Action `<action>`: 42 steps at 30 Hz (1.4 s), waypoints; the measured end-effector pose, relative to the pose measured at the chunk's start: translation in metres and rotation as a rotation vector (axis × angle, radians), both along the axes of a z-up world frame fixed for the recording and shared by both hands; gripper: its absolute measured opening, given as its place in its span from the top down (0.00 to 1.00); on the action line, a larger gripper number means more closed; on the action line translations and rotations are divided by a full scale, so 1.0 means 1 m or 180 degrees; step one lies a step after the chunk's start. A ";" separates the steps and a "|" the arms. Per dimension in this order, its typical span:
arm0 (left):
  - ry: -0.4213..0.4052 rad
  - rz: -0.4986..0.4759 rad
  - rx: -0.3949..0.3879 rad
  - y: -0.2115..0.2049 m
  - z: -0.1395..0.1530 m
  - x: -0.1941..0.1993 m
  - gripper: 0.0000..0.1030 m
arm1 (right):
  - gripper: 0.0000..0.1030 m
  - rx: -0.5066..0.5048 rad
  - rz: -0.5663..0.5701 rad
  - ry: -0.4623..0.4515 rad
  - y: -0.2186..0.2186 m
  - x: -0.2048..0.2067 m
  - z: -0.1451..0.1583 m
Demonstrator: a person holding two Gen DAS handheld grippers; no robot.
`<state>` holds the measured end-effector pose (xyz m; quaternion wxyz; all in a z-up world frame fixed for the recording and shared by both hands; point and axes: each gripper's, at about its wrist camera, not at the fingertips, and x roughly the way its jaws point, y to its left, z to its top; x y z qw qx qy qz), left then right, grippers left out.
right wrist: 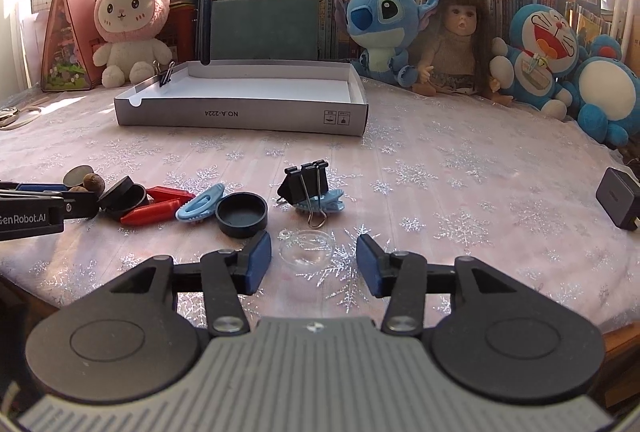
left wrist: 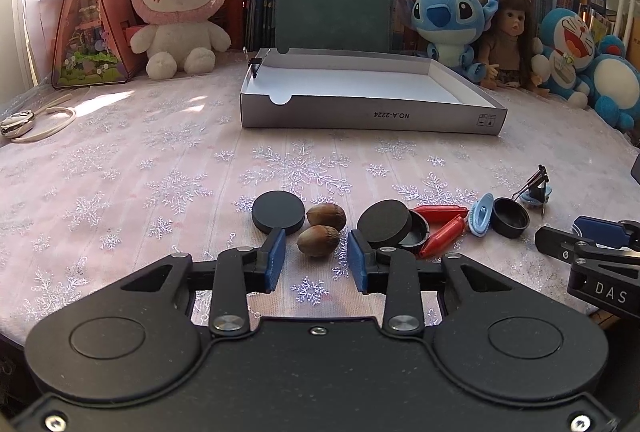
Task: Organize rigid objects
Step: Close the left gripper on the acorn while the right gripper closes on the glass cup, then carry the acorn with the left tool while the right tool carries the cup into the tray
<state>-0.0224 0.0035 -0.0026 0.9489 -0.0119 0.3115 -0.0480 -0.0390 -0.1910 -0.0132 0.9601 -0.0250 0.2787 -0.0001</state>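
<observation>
Between the left gripper's (left wrist: 316, 258) parted, empty pads, one nut (left wrist: 319, 240) is lying, untouched; squeezing it centrally should stop rolling. Right gripper (right wrist: 314, 262), wider and empty, is bracketing a clear lid (right wrist: 306, 246); the box (right wrist: 240, 115) is waiting at 11 o'clock.

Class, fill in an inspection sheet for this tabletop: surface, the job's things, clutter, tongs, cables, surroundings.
Surface: pink snowflake tablecloth, flat.
Job's things: open grey box, one small binder clip on its left wall; two brown nuts; black round lids; red clips; blue clips; black cap; large binder clip; clear round lid.
Clutter: black adapter at right edge.
Tongs: left tongs open around the near nut, pads clear; right tongs open, clear lid between the pads.
Cables: beige cord at far left.
Surroundings: plush toys, doll, books behind.
</observation>
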 end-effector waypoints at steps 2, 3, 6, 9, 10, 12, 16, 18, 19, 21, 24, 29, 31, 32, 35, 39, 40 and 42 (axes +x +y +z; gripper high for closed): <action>0.0016 -0.0008 -0.0006 0.000 0.001 0.001 0.73 | 0.43 0.0047 0.0011 0.0027 -0.001 0.000 0.000; 0.0020 -0.0011 -0.0010 0.000 0.001 0.002 0.75 | 0.45 0.0067 0.0019 0.0033 -0.001 0.000 0.001; 0.0033 -0.0025 -0.0013 0.001 0.002 0.004 0.79 | 0.60 0.0093 0.0036 0.0041 0.000 0.000 0.001; 0.0038 -0.0040 -0.0040 0.000 0.003 0.005 0.79 | 0.67 0.0107 0.0060 0.0065 0.001 0.001 0.002; 0.0040 -0.0047 -0.0045 0.000 0.004 0.004 0.79 | 0.67 0.0120 0.0069 0.0068 0.000 0.001 0.002; 0.0044 -0.0072 -0.0055 0.000 0.006 0.003 0.79 | 0.67 0.0148 0.0076 0.0075 0.000 0.002 0.003; 0.0000 -0.0121 -0.0073 0.001 0.016 0.001 0.79 | 0.68 0.0142 0.0069 0.0042 -0.002 0.002 0.008; -0.0009 -0.0137 -0.0112 0.003 0.021 0.002 0.79 | 0.68 0.0139 0.0068 0.0004 -0.003 0.003 0.012; -0.0014 -0.0148 -0.0136 0.004 0.025 0.004 0.79 | 0.68 0.0148 0.0067 -0.0018 -0.004 0.003 0.014; -0.0044 -0.0172 -0.0143 0.006 0.031 0.007 0.79 | 0.68 0.0175 0.0063 -0.0052 -0.006 0.006 0.019; -0.0111 -0.0198 -0.0106 0.007 0.041 0.015 0.79 | 0.68 0.0226 0.0064 -0.0110 -0.011 0.011 0.026; -0.0043 -0.0276 -0.0203 0.010 0.054 0.039 0.79 | 0.68 0.0378 0.0097 -0.0094 -0.021 0.031 0.040; -0.0030 -0.0309 -0.0226 0.010 0.058 0.051 0.79 | 0.68 0.0439 0.0109 -0.0070 -0.024 0.042 0.044; -0.0033 -0.0327 -0.0219 0.010 0.060 0.055 0.79 | 0.68 0.0466 0.0125 -0.0041 -0.025 0.049 0.046; -0.0026 -0.0363 -0.0205 0.007 0.068 0.074 0.79 | 0.68 0.0549 0.0197 0.0040 -0.030 0.072 0.054; 0.0130 -0.0479 -0.0342 0.005 0.077 0.113 0.79 | 0.68 0.0524 0.0272 0.0083 -0.032 0.107 0.069; 0.0181 -0.0528 -0.0345 0.004 0.080 0.125 0.79 | 0.68 0.0536 0.0303 0.0107 -0.032 0.117 0.074; 0.0255 -0.0528 -0.0294 0.004 0.084 0.146 0.79 | 0.68 0.0598 0.0384 0.0187 -0.034 0.139 0.082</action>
